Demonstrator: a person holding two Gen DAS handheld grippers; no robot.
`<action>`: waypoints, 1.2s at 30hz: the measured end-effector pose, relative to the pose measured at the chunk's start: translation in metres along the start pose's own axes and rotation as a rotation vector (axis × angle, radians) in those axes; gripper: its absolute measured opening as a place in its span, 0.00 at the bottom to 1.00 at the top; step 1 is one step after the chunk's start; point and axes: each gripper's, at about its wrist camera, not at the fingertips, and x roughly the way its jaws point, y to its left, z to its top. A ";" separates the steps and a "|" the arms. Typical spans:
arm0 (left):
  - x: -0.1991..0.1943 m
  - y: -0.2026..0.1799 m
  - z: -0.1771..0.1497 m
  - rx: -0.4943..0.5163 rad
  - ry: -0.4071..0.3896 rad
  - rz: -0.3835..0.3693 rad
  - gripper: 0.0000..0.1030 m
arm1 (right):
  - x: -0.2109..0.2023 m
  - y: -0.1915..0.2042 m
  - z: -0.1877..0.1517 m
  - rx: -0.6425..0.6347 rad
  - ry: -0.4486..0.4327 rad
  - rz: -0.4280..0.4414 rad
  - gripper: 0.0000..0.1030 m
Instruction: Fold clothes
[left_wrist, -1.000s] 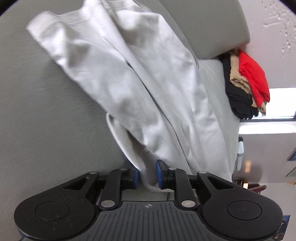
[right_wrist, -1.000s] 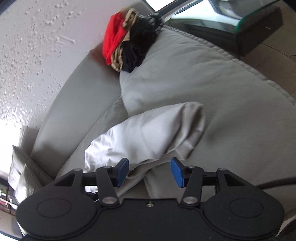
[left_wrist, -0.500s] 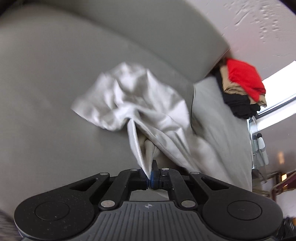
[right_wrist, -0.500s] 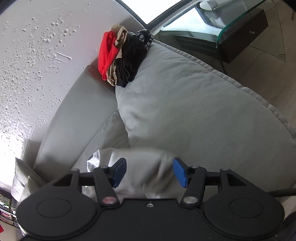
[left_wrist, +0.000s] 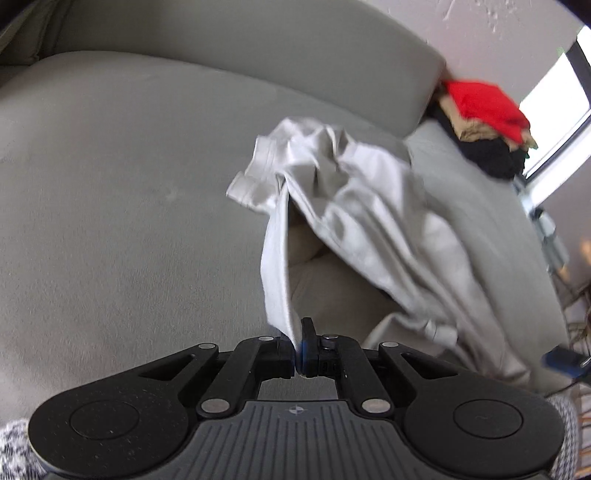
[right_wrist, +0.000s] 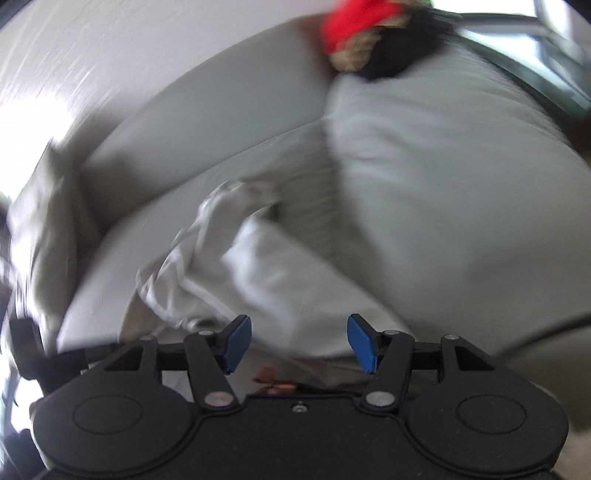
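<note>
A white T-shirt (left_wrist: 354, 206) lies crumpled on a grey sofa seat (left_wrist: 110, 184). My left gripper (left_wrist: 300, 350) is shut on an edge of the shirt, which stretches up from the jaws to the bunched cloth. In the right wrist view the same shirt (right_wrist: 258, 273) lies in front of my right gripper (right_wrist: 298, 341), which is open with nothing between its blue pads; this view is blurred by motion.
A pile of red, tan and black clothes (left_wrist: 484, 122) sits on the sofa's armrest cushion (left_wrist: 480, 206), also in the right wrist view (right_wrist: 369, 40). The sofa backrest (left_wrist: 258, 55) runs behind. A window (left_wrist: 554, 107) is at the right.
My left gripper closed on the shirt's edge and pulled back, dragging the shirt into a bunch. My right gripper stayed open and swung, so its view is now blurred.
</note>
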 end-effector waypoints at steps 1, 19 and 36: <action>0.001 0.000 0.001 -0.001 0.004 0.001 0.05 | 0.011 0.010 -0.001 -0.051 -0.001 0.000 0.59; 0.002 -0.001 0.002 -0.001 -0.010 0.035 0.05 | 0.054 -0.036 0.109 0.174 -0.209 -0.273 0.12; 0.005 0.000 0.002 -0.006 0.010 0.037 0.06 | -0.005 -0.098 -0.005 0.477 -0.011 -0.064 0.36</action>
